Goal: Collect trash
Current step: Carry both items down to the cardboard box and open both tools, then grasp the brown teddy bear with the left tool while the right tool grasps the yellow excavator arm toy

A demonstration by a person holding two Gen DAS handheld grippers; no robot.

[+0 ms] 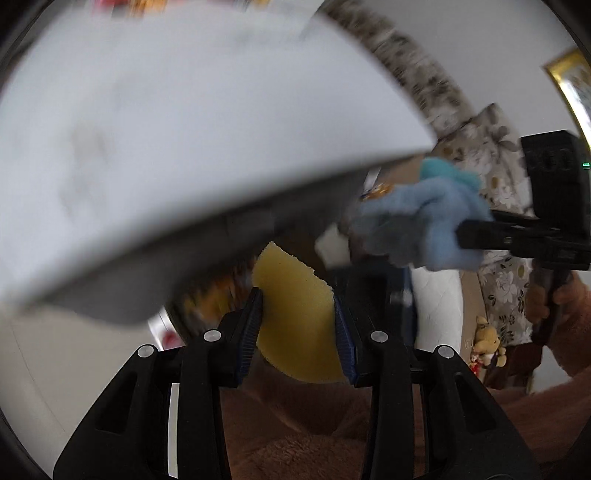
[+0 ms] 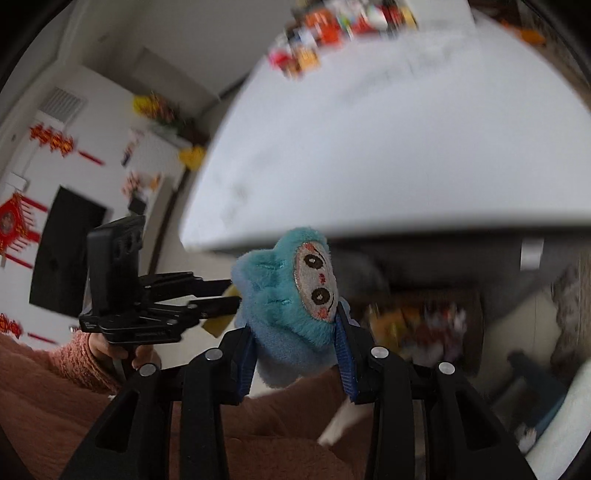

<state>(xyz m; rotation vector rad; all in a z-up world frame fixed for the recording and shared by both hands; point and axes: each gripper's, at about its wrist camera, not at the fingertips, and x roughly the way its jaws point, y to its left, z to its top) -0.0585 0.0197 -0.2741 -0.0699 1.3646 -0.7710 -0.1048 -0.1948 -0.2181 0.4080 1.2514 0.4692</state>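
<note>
My left gripper [image 1: 297,300] is shut on a yellow sponge [image 1: 295,325], its blue pads pressing both sides. To the right, my right gripper [image 1: 463,240] holds a blue plush toy [image 1: 424,218]. In the right wrist view the right gripper [image 2: 295,328] is shut on that plush toy [image 2: 284,295], which has an embroidered face. The left gripper [image 2: 229,295] reaches in from the left, with a corner of the yellow sponge [image 2: 218,326] showing below its fingers. Both grippers sit just below the front edge of the white table [image 2: 369,147].
Under the white table [image 1: 166,129] is a dark container with blurred colourful wrappers [image 2: 417,325]. Packets crowd the table's far end [image 2: 332,26]. A person's pink fleece sleeve [image 2: 74,362] and lap fill the foreground. A floral sofa [image 1: 498,295] stands on the right.
</note>
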